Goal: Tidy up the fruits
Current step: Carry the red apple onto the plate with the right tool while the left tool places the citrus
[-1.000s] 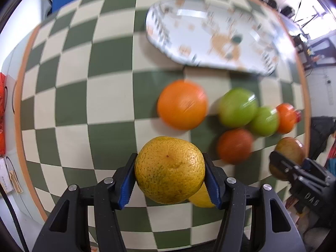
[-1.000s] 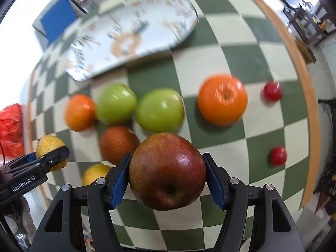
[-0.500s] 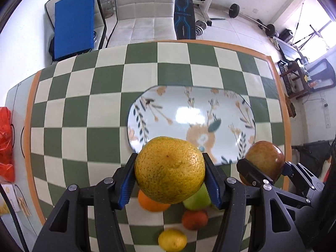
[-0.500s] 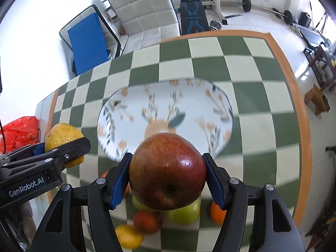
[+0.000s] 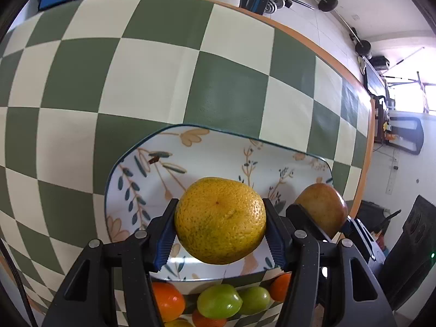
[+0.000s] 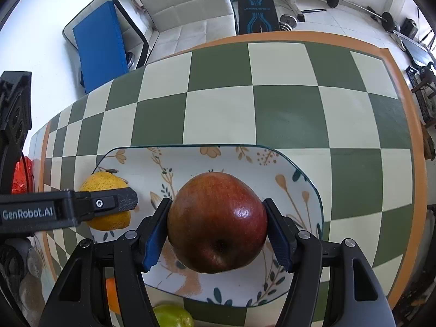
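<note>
My left gripper (image 5: 220, 230) is shut on a yellow-green orange (image 5: 220, 220), held just above the left part of the white floral plate (image 5: 207, 150). The same orange (image 6: 105, 190) shows at the left in the right wrist view, over the plate's left end. My right gripper (image 6: 216, 230) is shut on a red apple (image 6: 216, 222), hovering over the middle of the floral plate (image 6: 245, 160). In the left wrist view that apple (image 5: 321, 211) appears at the right, over the plate's right end.
Several loose fruits lie on the green-and-cream checkered table (image 5: 163, 68) at the plate's near side: an orange (image 5: 167, 298), two green fruits (image 5: 219, 301), and smaller orange ones. A green fruit (image 6: 173, 315) shows low in the right wrist view. Chairs and gym gear stand beyond the table.
Both grippers have carried their fruit forward from above the fruit pile and lower toward the plate, which now looks larger and sits directly beneath them. Both grips are unchanged.
</note>
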The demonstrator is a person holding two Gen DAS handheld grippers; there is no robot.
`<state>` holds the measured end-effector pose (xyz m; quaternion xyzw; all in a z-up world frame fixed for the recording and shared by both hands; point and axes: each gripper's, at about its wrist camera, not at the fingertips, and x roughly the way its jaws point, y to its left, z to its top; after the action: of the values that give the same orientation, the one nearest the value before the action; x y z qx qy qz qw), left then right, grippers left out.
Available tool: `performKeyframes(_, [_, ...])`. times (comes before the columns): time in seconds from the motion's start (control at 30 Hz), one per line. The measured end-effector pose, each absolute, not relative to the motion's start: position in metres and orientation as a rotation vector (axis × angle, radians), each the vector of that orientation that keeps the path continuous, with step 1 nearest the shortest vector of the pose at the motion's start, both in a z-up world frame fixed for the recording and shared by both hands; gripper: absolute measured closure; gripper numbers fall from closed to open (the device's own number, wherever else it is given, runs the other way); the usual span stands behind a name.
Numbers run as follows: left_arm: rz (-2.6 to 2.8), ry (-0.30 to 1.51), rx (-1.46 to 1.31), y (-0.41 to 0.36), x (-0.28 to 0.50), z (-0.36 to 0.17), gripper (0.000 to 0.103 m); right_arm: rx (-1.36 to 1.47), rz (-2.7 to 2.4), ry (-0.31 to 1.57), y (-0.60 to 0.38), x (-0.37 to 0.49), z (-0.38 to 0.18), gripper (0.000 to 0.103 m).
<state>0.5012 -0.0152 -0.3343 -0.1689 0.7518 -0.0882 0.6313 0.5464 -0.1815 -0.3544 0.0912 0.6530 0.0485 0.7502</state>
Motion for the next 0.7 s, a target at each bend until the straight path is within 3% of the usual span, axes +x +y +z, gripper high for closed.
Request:
performKeyframes(0.47, [-0.123, 1.756, -0.325, -0.036, 0.515, -0.352, 0.047, 0.161, 0.199, 1.51, -0.182, 0.558, -0.379, 0.034])
performKeyframes(0.57, [-0.116, 1.758, -0.298, -0.04, 0.516, -0.352, 0.044, 0.178, 0.206, 1.507, -0.186, 0.558, -0.377, 0.028])
performKeyframes(0.6, [-0.111, 1.756, -0.299, -0.041, 0.516, -0.35, 0.039, 0.186, 0.206, 1.506, -0.187, 0.558, -0.376, 0.022])
performKeyframes(0.63, [-0.11, 1.751, -0.302, -0.041, 0.516, -0.348, 0.029, 0.194, 0.21, 1.507, -0.189, 0.558, -0.375, 0.02])
performKeyframes(0.7, [-0.104, 1.732, -0.299, -0.042, 0.516, -0.343, 0.018, 0.198, 0.21, 1.511, -0.192, 0.557, -0.372, 0.018])
